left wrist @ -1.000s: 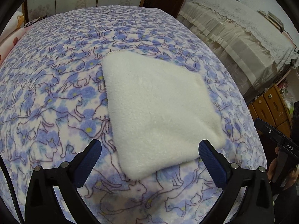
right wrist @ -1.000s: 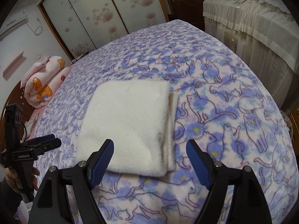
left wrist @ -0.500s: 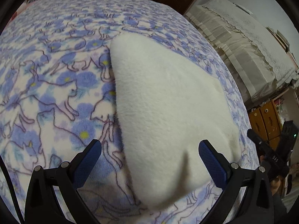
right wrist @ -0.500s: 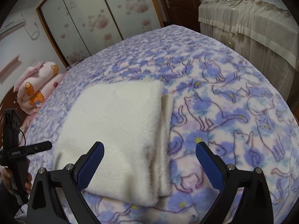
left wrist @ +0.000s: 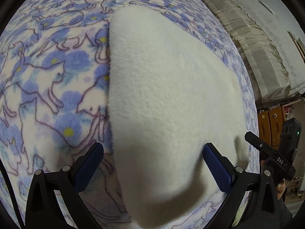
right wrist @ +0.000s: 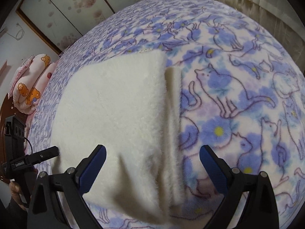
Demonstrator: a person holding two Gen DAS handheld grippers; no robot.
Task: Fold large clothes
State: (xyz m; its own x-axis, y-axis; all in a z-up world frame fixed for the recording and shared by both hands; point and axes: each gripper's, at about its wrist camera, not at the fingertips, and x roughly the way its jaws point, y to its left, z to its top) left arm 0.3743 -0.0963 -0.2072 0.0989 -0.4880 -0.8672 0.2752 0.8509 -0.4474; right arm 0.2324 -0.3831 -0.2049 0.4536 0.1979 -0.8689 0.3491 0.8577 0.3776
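The folded white fleece lies flat on the cat-print blanket; the left gripper hangs spread over its near left corner, holding nothing; the right gripper, just opened wide, straddles its near right edge, empty.

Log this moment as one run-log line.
stage: approaching near corners | left gripper: open, over white fleece garment | right gripper: open, jaws just opening, over garment's layered edge | garment: folded, flat on cat-print blanket

bed: blue cat-print fleece cover | on it: folded white fleece garment, lying flat
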